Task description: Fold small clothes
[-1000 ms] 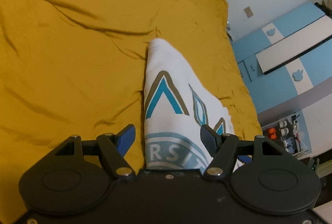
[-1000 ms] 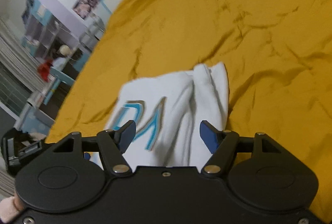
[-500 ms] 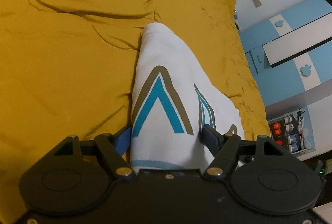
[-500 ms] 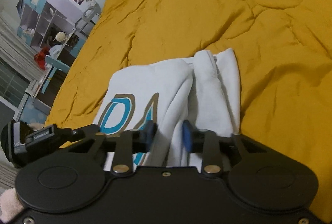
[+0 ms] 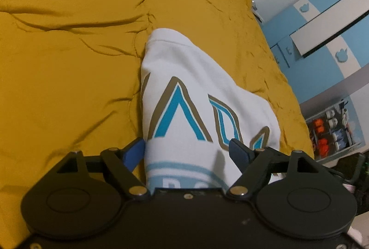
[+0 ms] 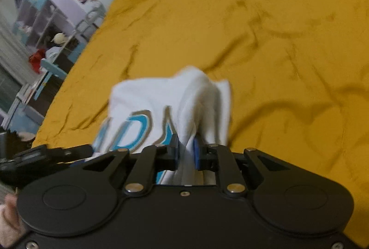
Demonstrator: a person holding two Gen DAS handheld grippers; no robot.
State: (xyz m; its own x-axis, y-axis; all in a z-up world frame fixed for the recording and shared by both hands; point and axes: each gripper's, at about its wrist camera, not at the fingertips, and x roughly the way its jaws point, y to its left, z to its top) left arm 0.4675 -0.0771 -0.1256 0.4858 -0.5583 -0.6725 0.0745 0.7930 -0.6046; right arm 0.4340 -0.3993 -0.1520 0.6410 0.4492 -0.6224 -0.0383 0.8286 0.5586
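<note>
Soft white cotton-like shirt (image 5: 184, 78) is showing a smooth, flat printed design in teal and tan. Mustard bedspread (image 5: 69, 64) is looking matt and creased, a woven cloth. Right gripper (image 6: 185, 152) is wearing matt black plastic, with shiny metal rivets.

White shirt (image 5: 184, 92) with teal-and-tan lettering, bunched and partly folded, atop the mustard bedspread (image 5: 69, 64)

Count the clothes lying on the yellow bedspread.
1. A single white shirt with blue lettering lies on the yellow bedspread, bunched between the fingers of the right gripper and under the open left gripper. Others may lie out of view.
</note>
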